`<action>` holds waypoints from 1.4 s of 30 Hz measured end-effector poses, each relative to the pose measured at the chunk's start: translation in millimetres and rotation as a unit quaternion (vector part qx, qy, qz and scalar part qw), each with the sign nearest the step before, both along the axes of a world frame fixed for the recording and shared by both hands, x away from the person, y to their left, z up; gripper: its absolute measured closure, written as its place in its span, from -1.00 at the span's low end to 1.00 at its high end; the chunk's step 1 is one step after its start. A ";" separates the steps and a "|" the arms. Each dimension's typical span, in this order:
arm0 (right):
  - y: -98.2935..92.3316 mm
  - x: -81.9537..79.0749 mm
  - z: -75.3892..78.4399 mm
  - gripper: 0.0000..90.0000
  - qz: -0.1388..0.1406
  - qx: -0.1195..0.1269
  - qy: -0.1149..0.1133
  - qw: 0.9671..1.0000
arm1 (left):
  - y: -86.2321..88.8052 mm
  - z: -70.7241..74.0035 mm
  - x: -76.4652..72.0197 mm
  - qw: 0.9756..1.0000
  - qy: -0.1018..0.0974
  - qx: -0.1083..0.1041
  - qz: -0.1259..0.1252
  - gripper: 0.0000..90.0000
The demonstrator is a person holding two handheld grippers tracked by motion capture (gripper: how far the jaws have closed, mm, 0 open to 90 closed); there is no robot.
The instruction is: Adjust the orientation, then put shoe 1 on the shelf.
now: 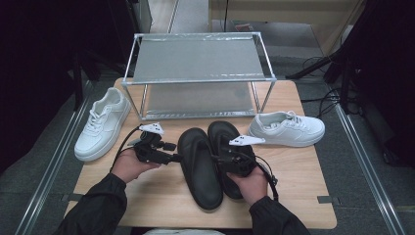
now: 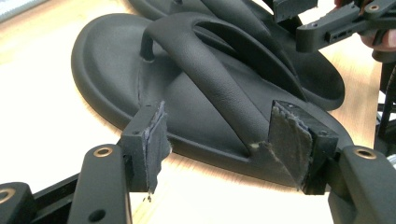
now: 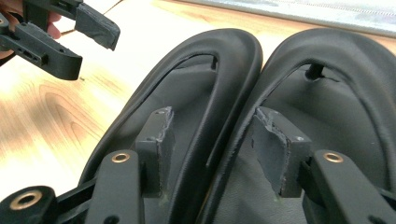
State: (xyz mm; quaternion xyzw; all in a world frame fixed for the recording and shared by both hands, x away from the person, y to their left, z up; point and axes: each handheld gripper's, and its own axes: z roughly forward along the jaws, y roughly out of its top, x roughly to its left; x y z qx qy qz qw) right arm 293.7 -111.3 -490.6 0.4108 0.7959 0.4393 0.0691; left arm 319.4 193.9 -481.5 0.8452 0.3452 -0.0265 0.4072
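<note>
Two black flip-flops lie side by side in the middle of the wooden table (image 1: pixel 298 171), the left flip-flop (image 1: pixel 198 169) nearer me than the right flip-flop (image 1: pixel 222 133). My left gripper (image 1: pixel 179 157) is at the left flip-flop's outer edge. In the left gripper view, the left gripper (image 2: pixel 219 140) stands open, its pads on either side of the strap's root (image 2: pixel 233 112) without pressing. My right gripper (image 1: pixel 219 156) hovers over the seam between the pair. The right gripper (image 3: pixel 210 135) is open, one pad over each sole, straddling the two touching rims.
A white sneaker (image 1: pixel 103 122) lies at the table's left edge and another white sneaker (image 1: pixel 286 128) at the right. A two-tier metal shoe rack (image 1: pixel 195 73) stands at the back. Bare wood lies in front of the flip-flops.
</note>
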 end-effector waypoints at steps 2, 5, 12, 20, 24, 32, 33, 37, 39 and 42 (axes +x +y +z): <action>1.3 -0.4 -0.8 0.10 -0.002 0.000 0.001 1.000 | -0.5 -0.1 0.0 1.000 0.001 -0.001 -0.001 -0.17; 4.5 -0.2 -4.6 0.05 -0.005 -0.004 0.007 1.000 | -0.1 0.2 -0.2 1.000 -0.001 -0.001 -0.003 -0.17; 11.3 1.4 -13.7 0.03 -0.021 -0.013 0.007 1.000 | 4.5 1.1 0.1 1.000 0.000 -0.011 0.003 -0.17; 18.7 8.3 -21.9 0.04 -0.027 -0.029 0.013 0.999 | 10.4 1.1 -5.0 1.000 -0.003 -0.011 0.008 -0.18; 24.2 9.3 -23.5 0.08 -0.037 -0.042 0.003 0.998 | 15.6 1.5 -7.0 1.000 0.001 -0.024 0.012 -0.18; 25.4 16.5 -28.9 0.16 -0.035 -0.031 0.018 0.999 | 23.6 0.9 -12.0 0.999 0.002 -0.030 0.024 -0.18; 25.6 16.7 -28.9 0.17 -0.034 -0.030 0.019 0.999 | 24.8 1.1 -12.5 0.999 0.003 -0.031 0.023 -0.18; 25.4 18.1 -26.7 0.26 -0.038 -0.031 0.032 0.998 | 28.7 1.2 -14.5 0.999 0.001 -0.032 0.032 -0.18; 25.3 18.3 -26.0 0.33 -0.039 -0.033 0.036 0.998 | 30.0 1.1 -14.7 0.999 0.000 -0.032 0.033 -0.19; 24.9 18.5 -24.8 0.47 -0.044 -0.036 0.041 0.997 | 31.3 1.4 -15.1 0.999 0.000 -0.031 0.036 -0.19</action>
